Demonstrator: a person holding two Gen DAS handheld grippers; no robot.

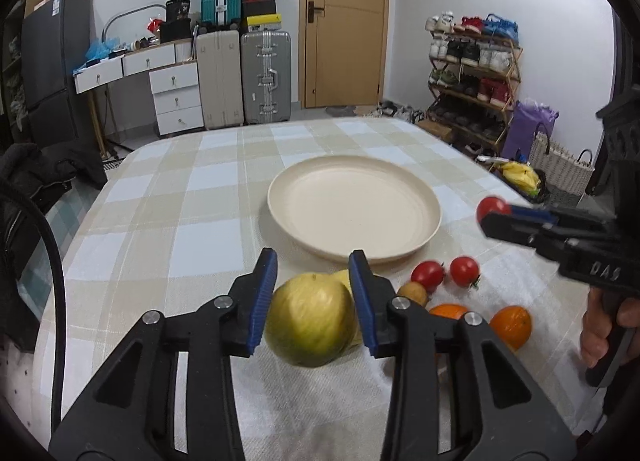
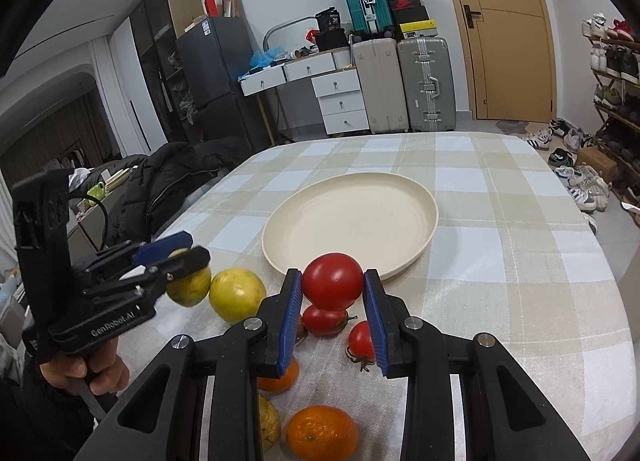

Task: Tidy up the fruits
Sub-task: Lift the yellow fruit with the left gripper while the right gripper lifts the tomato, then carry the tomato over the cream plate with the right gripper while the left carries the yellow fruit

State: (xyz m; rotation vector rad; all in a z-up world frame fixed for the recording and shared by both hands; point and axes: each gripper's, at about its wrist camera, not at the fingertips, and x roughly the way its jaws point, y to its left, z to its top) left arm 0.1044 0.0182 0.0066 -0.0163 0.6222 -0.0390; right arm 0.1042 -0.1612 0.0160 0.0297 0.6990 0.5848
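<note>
- Yellow-green fruit, apple-like (image 1: 310,319), sits between your left gripper (image 1: 316,293) pads; both blue pads look pressed against its sides, so you are pinching it, lifted just above the white cloth (image 1: 320,401). The hold is near the fruit's widest part and it is round, so a tilt could let it roll out.
- Cream plate (image 1: 354,207) lies bare just beyond both tools, on the checked tablecloth (image 1: 180,197); it is likely where the fruit goes. Drop from too high and the fruit may bounce off its shallow rim.
- Loose fruit remains near you: another yellow fruit (image 2: 237,295), two small tomatoes (image 2: 324,321), and oranges (image 2: 322,433). A low sweep could knock them rolling.
- Your right gripper (image 2: 332,289) is pressed together on a red tomato (image 2: 332,287), held above the pile. Squeeze harder and the soft skin may split.
</note>
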